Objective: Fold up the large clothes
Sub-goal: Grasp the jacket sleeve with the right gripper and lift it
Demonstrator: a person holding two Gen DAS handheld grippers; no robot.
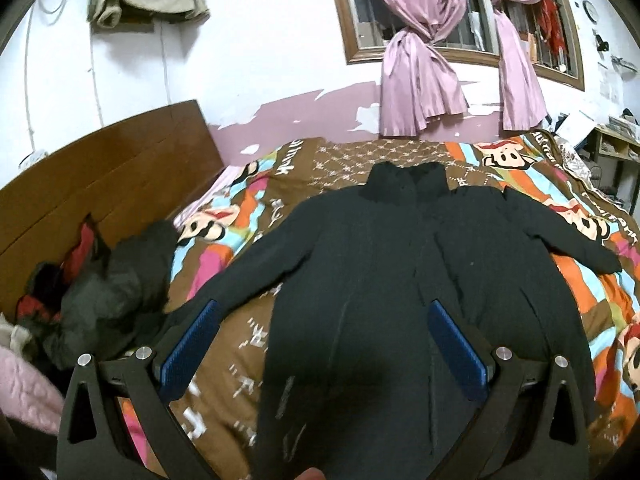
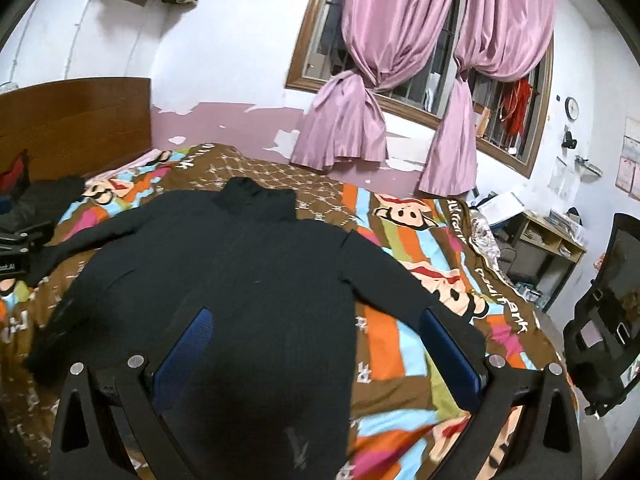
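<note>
Lying heaped at the far left against the brown wooden headboard — a pile of dark grey and red clothes, resting on the bed beside a pink quilted cover. Hovering next, above the left sleeve and hem, the left gripper: blue-padded fingers spreading wide apart, holding nothing. Lying flat across the middle of the colourful cartoon-print bedspread — the large black high-collared jacket, front side up, collar pointing toward the pink lower wall, both sleeves stretching out to the sides, hem nearest the cameras. Hanging further right over the right half of the garment and its right sleeve, the right gripper, its blue-padded fingers also gaping fully, gripping nothing. Showing behind the bed, a wood-framed window with pink satin curtains knotted at mid-height. Standing at the far right, beyond the bed edge, a cluttered wooden shelf unit and a black chair, with a small round wall clock hanging above.
</note>
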